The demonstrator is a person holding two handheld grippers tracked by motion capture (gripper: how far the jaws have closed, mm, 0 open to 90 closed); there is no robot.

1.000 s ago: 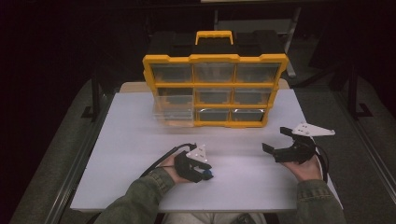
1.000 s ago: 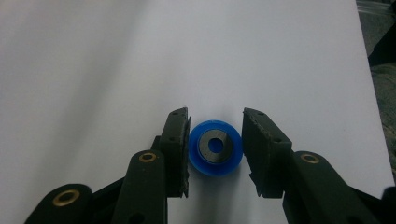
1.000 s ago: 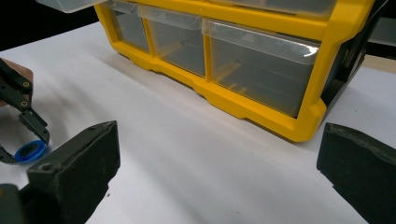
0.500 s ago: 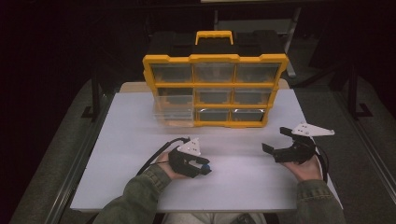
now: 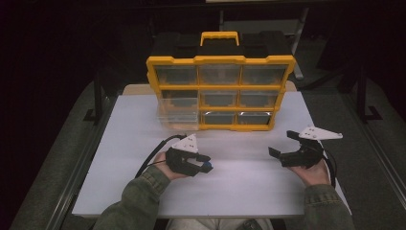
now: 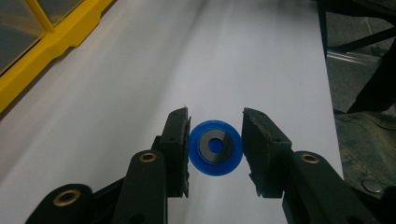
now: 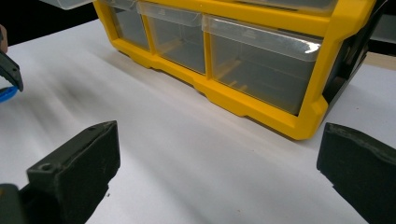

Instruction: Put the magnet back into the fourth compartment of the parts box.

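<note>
A small blue disc (image 6: 215, 147) with a dark washer-like centre is pinched by its rim between my left gripper's (image 6: 215, 140) pads. In the high view the left gripper (image 5: 207, 166) hangs just above the white table (image 5: 239, 196), front left of centre, with the blue disc (image 5: 208, 168) at its tip. My right gripper (image 5: 283, 143) rests at the front right, open, jaws wide apart and nothing between them. In the right gripper view its jaws (image 7: 217, 158) face the yellow organizer (image 7: 243, 51), and the blue disc (image 7: 5, 94) peeks in at the left edge.
The yellow organizer (image 5: 220, 91) with several clear drawers stands upright at the back of the table. Its lower-left drawer (image 5: 178, 115) is pulled out toward me. Dark floor and metal frames surround the table.
My left gripper has lifted slightly and drifted left with the blue disc still in it. The right gripper has stayed put.
</note>
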